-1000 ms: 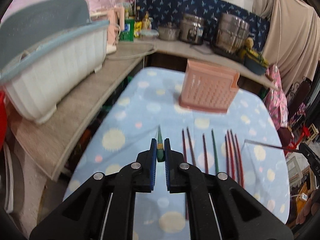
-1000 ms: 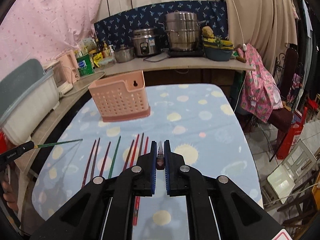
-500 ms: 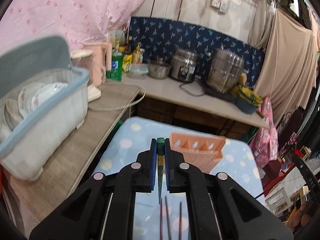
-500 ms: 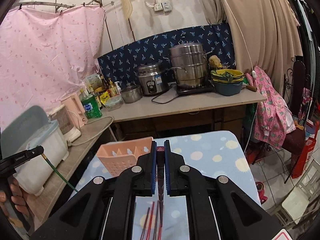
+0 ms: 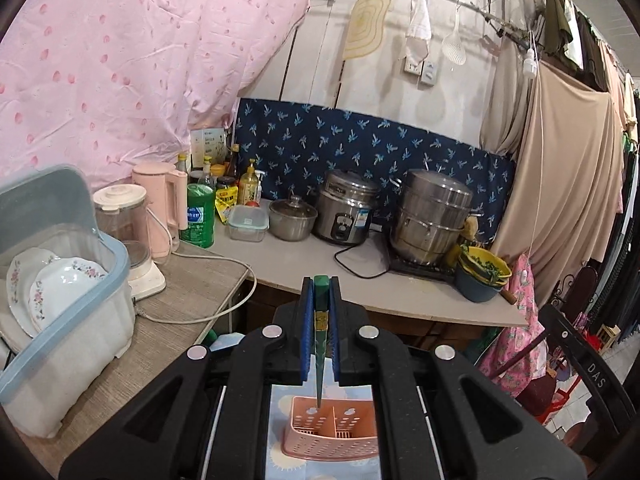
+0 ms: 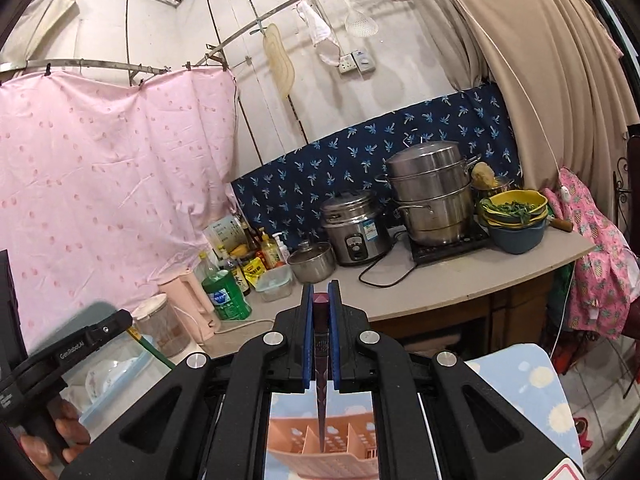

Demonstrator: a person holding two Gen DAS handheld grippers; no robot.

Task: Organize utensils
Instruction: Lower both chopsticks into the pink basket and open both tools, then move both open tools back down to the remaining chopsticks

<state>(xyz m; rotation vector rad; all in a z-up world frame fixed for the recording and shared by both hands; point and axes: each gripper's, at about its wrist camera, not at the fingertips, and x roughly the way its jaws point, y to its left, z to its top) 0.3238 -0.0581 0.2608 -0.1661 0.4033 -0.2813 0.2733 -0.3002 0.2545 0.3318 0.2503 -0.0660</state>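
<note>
My left gripper (image 5: 320, 312) is shut on a green chopstick (image 5: 319, 344), held upright with its tip over the left compartment of the pink utensil holder (image 5: 332, 436) below. My right gripper (image 6: 321, 320) is shut on a dark red chopstick (image 6: 321, 368), also upright, its tip over the pink holder (image 6: 320, 452). The left gripper (image 6: 60, 360) with its green chopstick (image 6: 152, 350) shows at the left of the right wrist view. The other chopsticks on the table are hidden.
A blue spotted tablecloth (image 6: 532, 384) covers the table. A counter (image 5: 400, 292) behind holds a rice cooker (image 5: 346, 212), a steamer pot (image 5: 432, 216), bottles and a kettle. A dish bin with plates (image 5: 60, 300) stands at left.
Both grippers have lifted their chopsticks off the table, turned them tip-down and moved them over the pink holder. The row of chopsticks on the table has dropped out of view.
</note>
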